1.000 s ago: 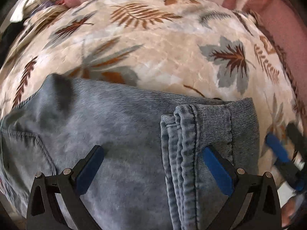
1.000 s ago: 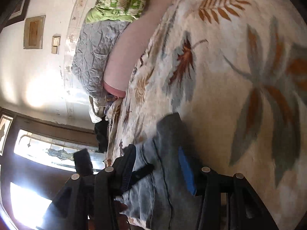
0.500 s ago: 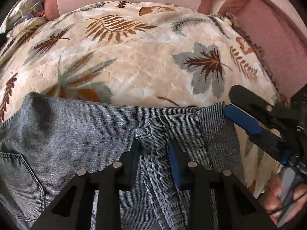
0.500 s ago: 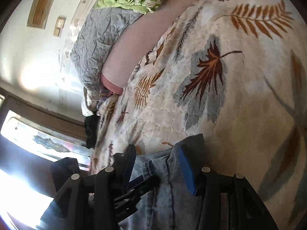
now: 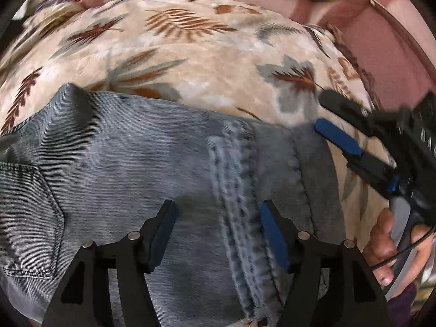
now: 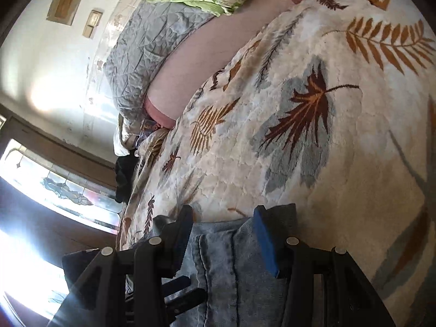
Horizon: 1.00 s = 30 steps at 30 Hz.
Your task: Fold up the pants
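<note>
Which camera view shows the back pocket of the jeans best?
The left wrist view. There the back pocket lies at the left edge of the jeans, with its stitching visible. The right wrist view shows only a narrow strip of denim between its fingers, no pocket.

The jeans (image 5: 136,163) are cut off by the lower frame edge. The right gripper (image 5: 340,125) is motion-blurred; only part of the hand (image 5: 387,245) is seen.

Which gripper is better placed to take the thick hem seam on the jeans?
Left. The left gripper straddles the hem seam, its jaws just reopened; the right gripper sits off the edge.
</note>
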Each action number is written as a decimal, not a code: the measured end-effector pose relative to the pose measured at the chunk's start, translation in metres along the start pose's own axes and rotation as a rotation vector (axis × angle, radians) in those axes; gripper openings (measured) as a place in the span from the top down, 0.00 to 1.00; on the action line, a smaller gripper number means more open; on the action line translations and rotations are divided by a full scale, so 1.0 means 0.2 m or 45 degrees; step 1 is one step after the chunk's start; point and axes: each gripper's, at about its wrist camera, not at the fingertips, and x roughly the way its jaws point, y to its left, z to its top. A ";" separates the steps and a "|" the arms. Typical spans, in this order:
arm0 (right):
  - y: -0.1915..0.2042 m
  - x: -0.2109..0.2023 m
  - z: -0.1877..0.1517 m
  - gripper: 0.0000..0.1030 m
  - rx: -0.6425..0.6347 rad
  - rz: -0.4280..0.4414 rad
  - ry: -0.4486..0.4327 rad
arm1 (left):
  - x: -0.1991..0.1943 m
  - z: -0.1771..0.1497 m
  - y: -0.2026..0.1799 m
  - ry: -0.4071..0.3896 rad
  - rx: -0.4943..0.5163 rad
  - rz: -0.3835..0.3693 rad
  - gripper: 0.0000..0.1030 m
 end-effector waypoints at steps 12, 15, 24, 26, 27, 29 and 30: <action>-0.08 -0.15 -0.01 0.52 0.028 -0.010 -0.033 | 0.03 -0.01 -0.12 -0.018 0.045 0.049 0.69; -0.11 -0.18 0.00 0.52 0.039 -0.019 -0.047 | 0.03 -0.01 -0.13 -0.024 0.043 0.057 0.76; -0.11 -0.19 -0.01 0.52 0.026 0.001 -0.024 | 0.00 -0.01 -0.14 -0.035 0.082 0.110 0.87; -0.09 -0.17 -0.02 0.52 0.011 0.033 0.009 | -0.02 -0.03 -0.14 -0.029 0.078 0.115 0.88; -0.08 -0.16 -0.02 0.52 0.001 0.047 0.026 | -0.03 -0.04 -0.15 -0.036 0.087 0.120 0.88; -0.06 -0.12 -0.04 0.52 -0.032 0.031 0.061 | -0.05 -0.07 -0.15 -0.026 0.089 0.120 0.88; -0.06 -0.10 -0.05 0.52 -0.041 0.009 0.089 | -0.05 -0.10 -0.14 -0.007 0.072 0.112 0.88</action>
